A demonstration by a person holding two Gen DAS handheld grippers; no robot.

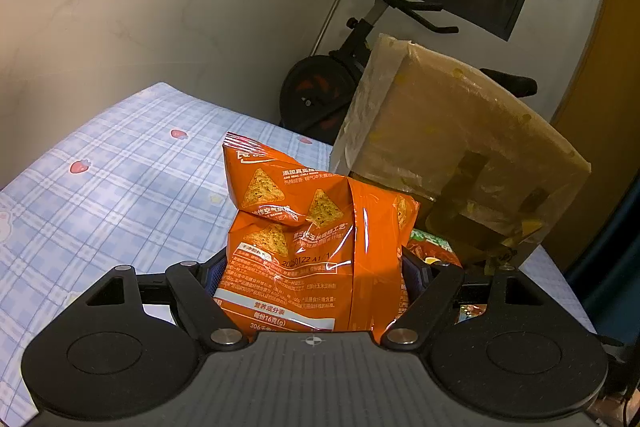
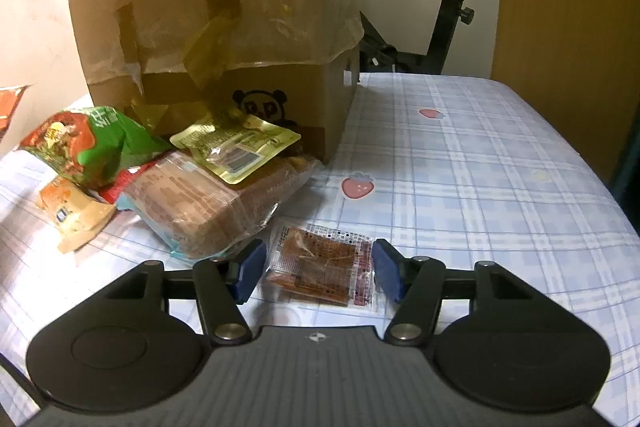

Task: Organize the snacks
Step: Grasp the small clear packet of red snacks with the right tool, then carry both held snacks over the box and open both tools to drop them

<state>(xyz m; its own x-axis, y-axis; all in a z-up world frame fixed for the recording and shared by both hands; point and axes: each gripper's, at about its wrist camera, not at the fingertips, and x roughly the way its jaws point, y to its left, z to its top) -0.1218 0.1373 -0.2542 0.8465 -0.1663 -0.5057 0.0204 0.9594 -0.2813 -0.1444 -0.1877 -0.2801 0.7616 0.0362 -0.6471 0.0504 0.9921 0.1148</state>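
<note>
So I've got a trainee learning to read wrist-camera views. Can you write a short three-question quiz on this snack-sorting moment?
1. True or false: the left hand-held gripper is clamped on the orange chip bag.
2. Which lies between the pads of the right hand-held gripper? A) the green bag B) the small clear packet C) the yellow pouch
3. What does the cardboard box show printed in black on its side?

Key:
1. True
2. B; in the right wrist view the pads flank it but a gap shows at the left pad.
3. A panda face.
</note>
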